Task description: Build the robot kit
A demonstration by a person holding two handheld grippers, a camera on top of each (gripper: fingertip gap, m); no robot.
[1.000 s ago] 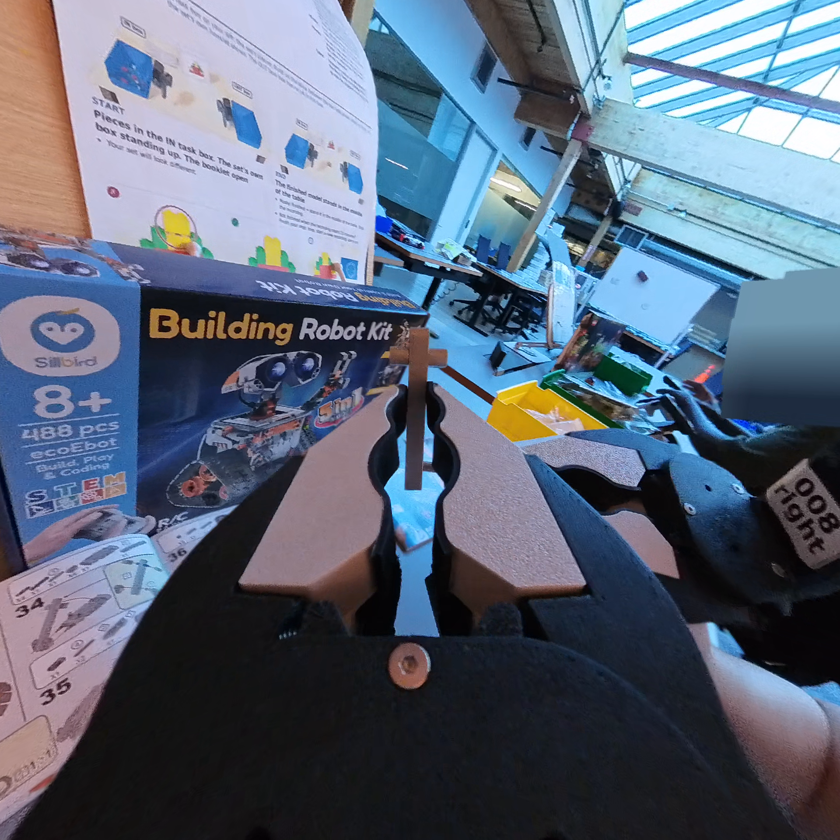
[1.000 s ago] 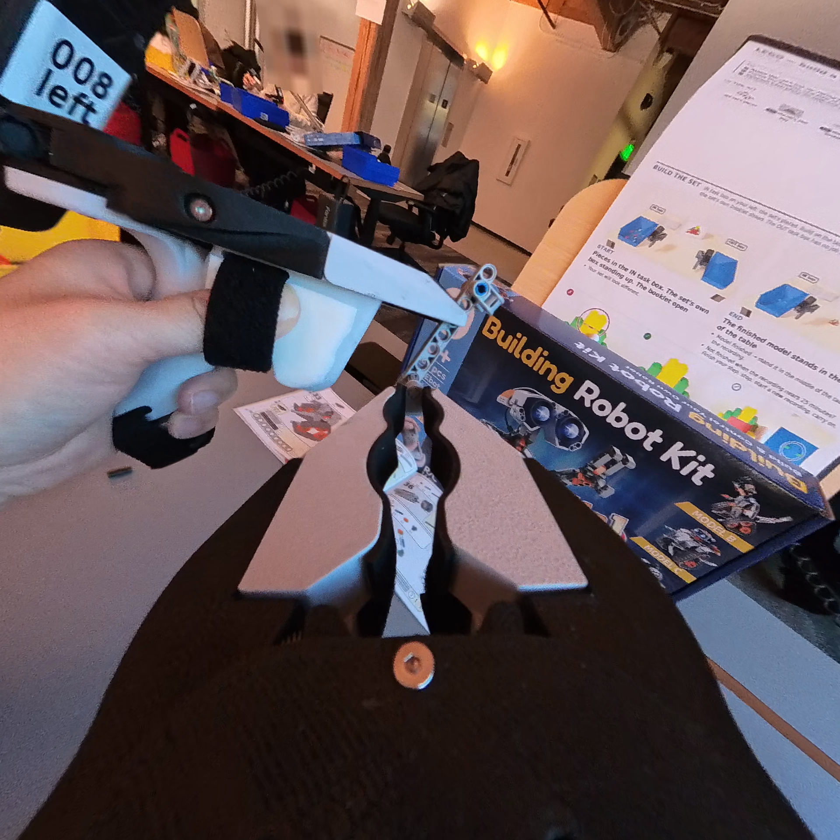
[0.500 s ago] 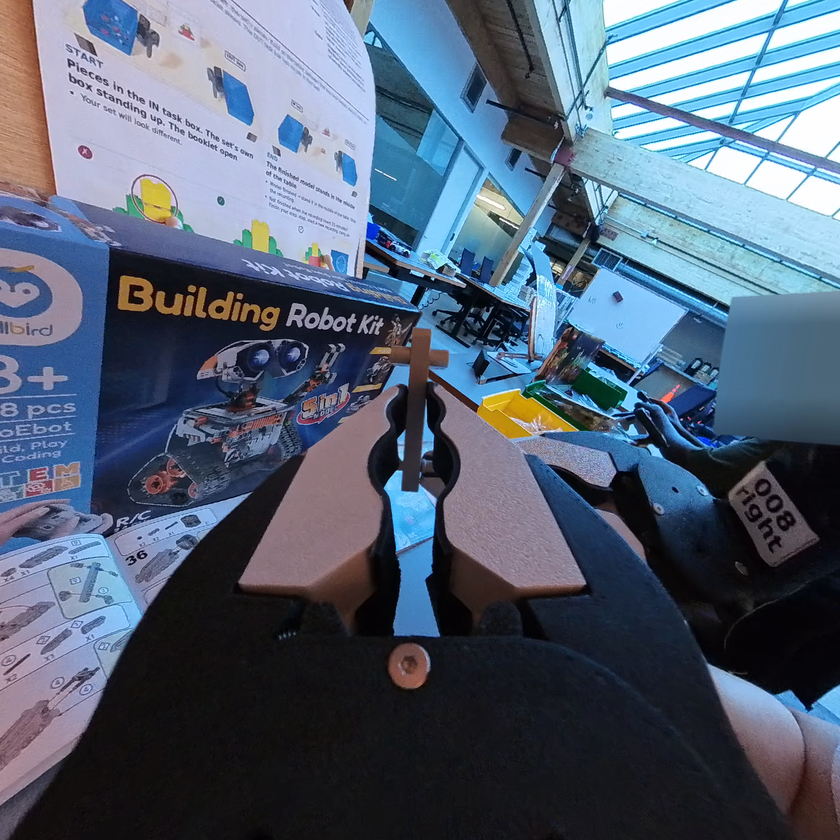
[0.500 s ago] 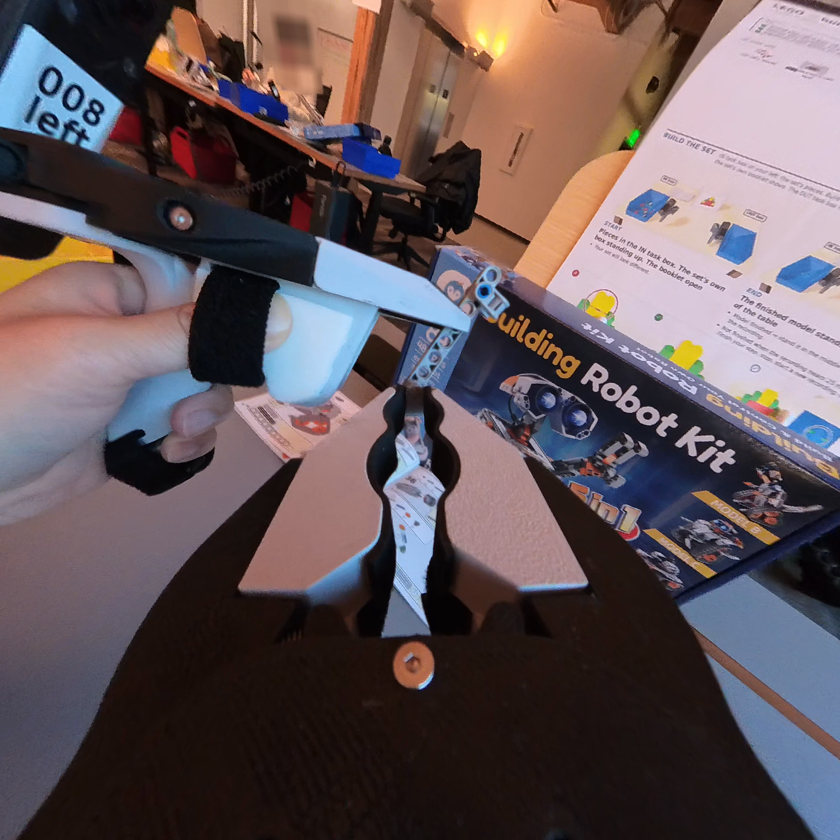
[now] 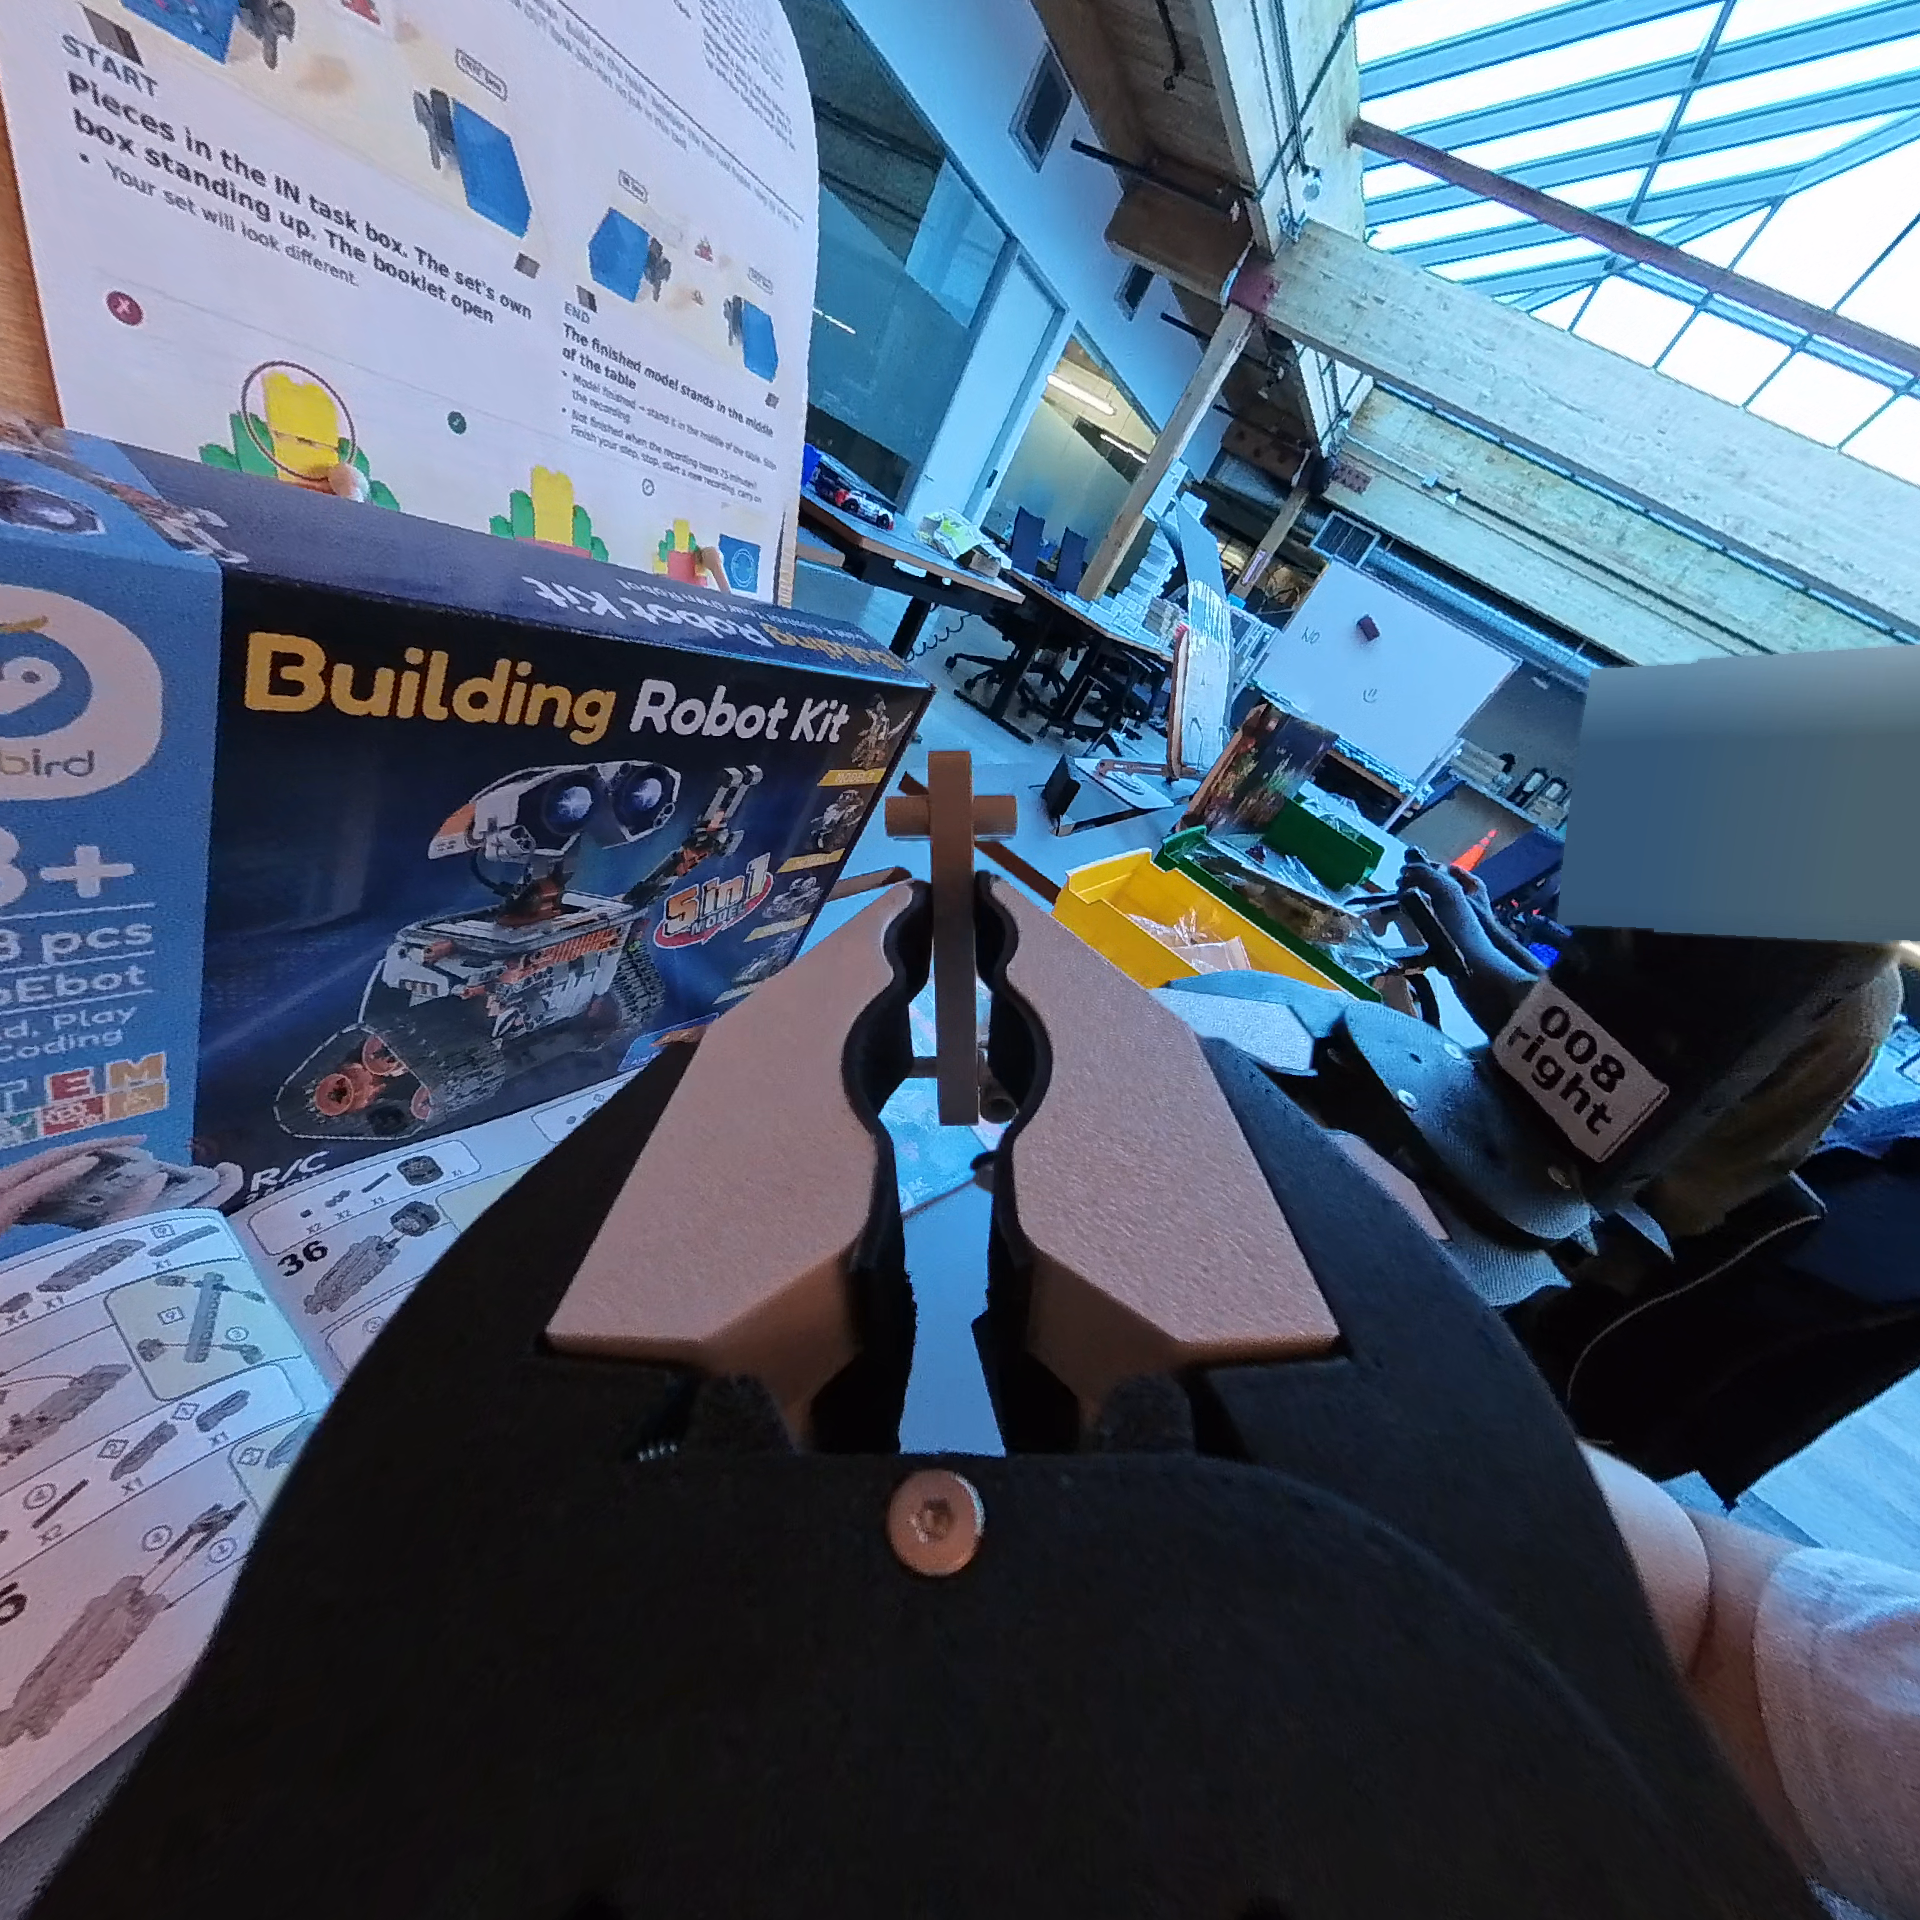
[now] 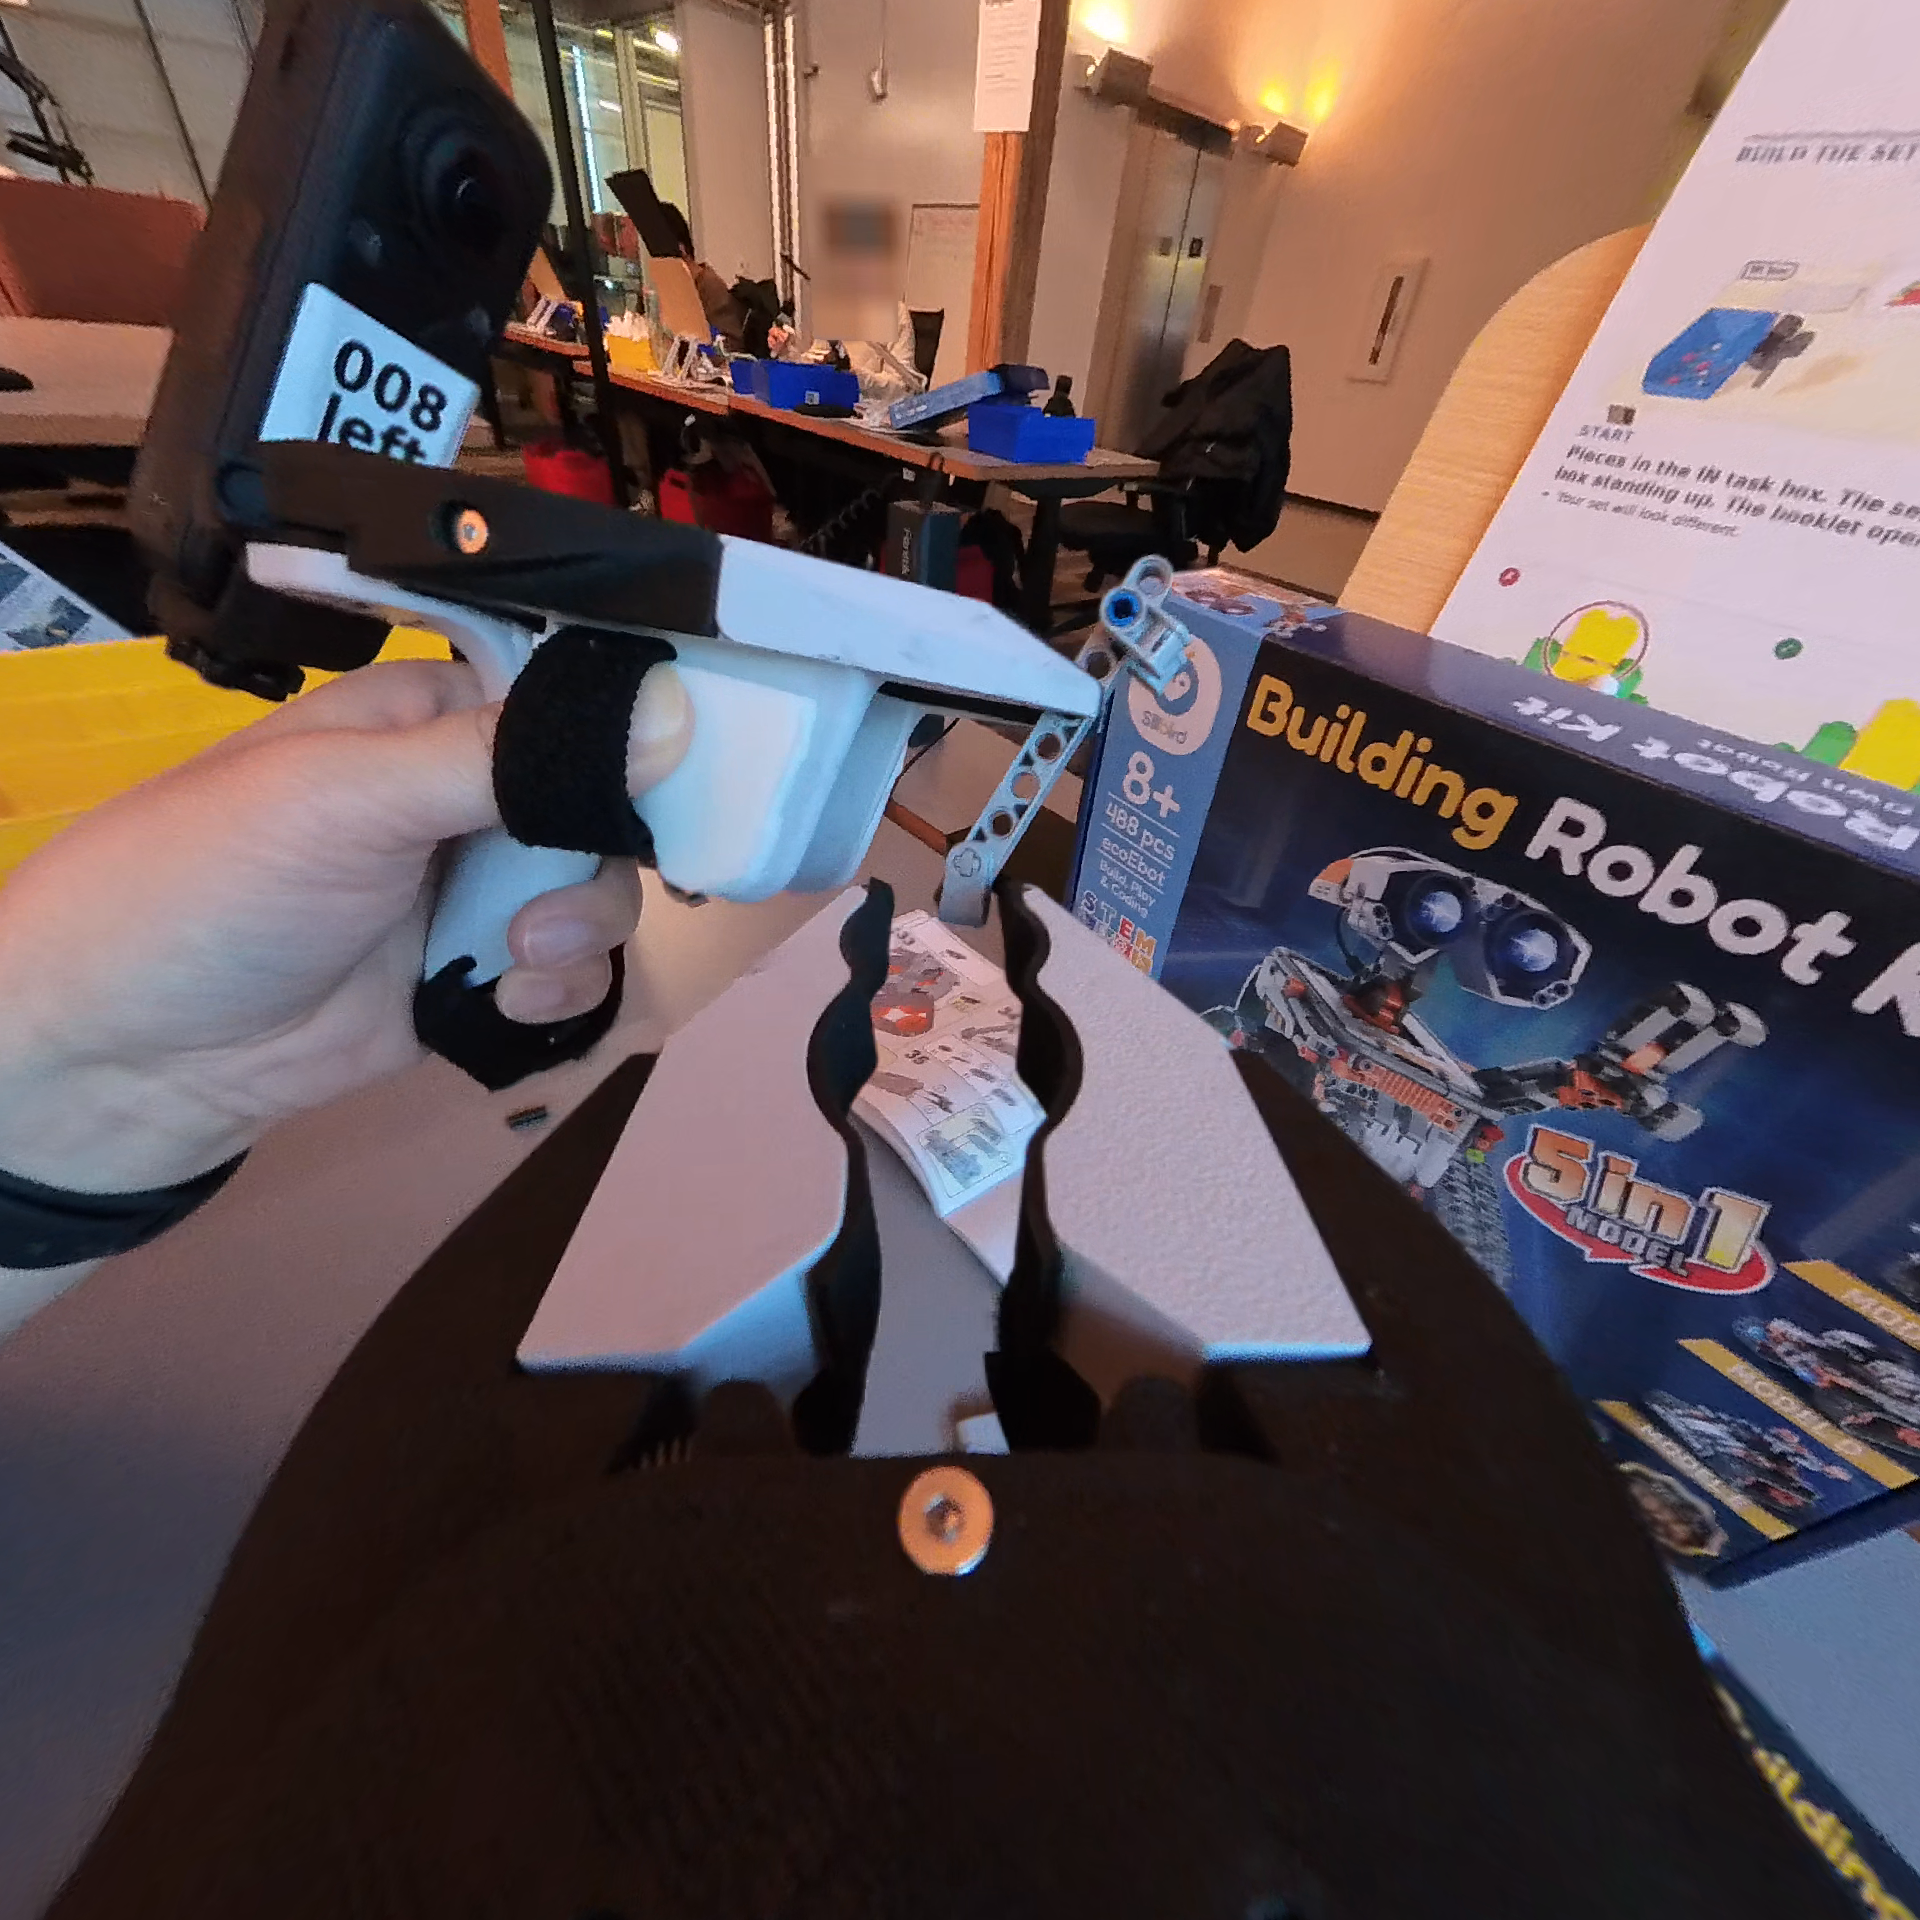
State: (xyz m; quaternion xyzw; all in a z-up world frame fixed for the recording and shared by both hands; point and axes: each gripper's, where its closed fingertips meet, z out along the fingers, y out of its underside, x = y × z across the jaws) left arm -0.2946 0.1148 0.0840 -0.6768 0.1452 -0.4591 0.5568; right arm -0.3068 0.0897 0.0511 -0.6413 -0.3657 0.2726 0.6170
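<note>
My left gripper (image 5: pixel 951 894) is shut on a thin grey holed beam (image 5: pixel 953 966), seen edge-on and upright, with a short cross connector at its top. In the right wrist view the left gripper (image 6: pixel 1081 707) holds that beam (image 6: pixel 1023 790) near its upper end, and the beam slants down to the left. My right gripper (image 6: pixel 943 896) is open, and the beam's lower end hangs just at its right fingertip, not clamped. A hand holds the left gripper's white handle (image 6: pixel 582 831). The right gripper (image 5: pixel 1247 1013) shows low at the right in the left wrist view.
A dark blue kit box (image 5: pixel 520 883) (image 6: pixel 1507 987) stands behind the grippers, with an open instruction booklet (image 5: pixel 135 1351) (image 6: pixel 956 1091) lying in front of it. A white instruction sheet (image 5: pixel 416 260) leans behind the box. Yellow (image 5: pixel 1143 914) and green (image 5: pixel 1299 842) bins sit beyond. A small black piece (image 6: pixel 527 1118) lies on the table. One gripper's finger ends stand about 4 cm off the other's.
My right gripper was shut on the beam's lower end and has opened and let it go. The left gripper still holds the beam and has shifted slightly.
</note>
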